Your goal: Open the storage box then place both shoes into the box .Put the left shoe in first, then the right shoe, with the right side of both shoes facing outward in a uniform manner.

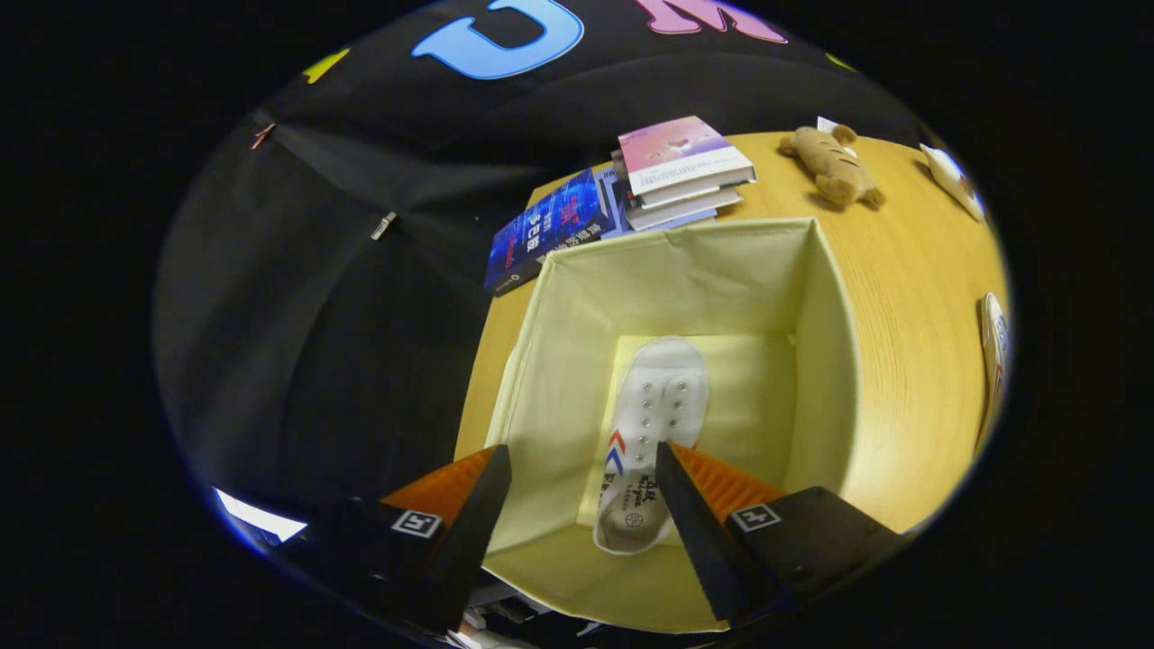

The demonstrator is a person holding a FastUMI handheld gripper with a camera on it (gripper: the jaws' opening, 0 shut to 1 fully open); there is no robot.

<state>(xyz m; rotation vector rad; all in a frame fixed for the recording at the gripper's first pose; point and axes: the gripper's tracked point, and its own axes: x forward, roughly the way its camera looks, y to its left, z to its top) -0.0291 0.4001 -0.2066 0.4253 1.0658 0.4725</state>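
Hand-held gripper (581,491) spread wide, empty, hovering above open storage box (825,361) at frame centre. First shoe (654,424) lying on box floor, toe away, lower centre between fingers; released there likely to leave room alongside. Second shoe (993,356) possibly at right frame edge, on wooden surface (911,270). Books (681,167), plush toy (829,162) upper frame. Dark booth wall behind.

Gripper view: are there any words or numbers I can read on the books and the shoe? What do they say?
Nothing reads clearly enough to quote.
Blue book: bright cover print, too blurred.
Pink book atop the stack: title too small.
White shoe in the storage box: dark side print, blurred.
Open gripper above the box: a square coded marker on each finger, no words.
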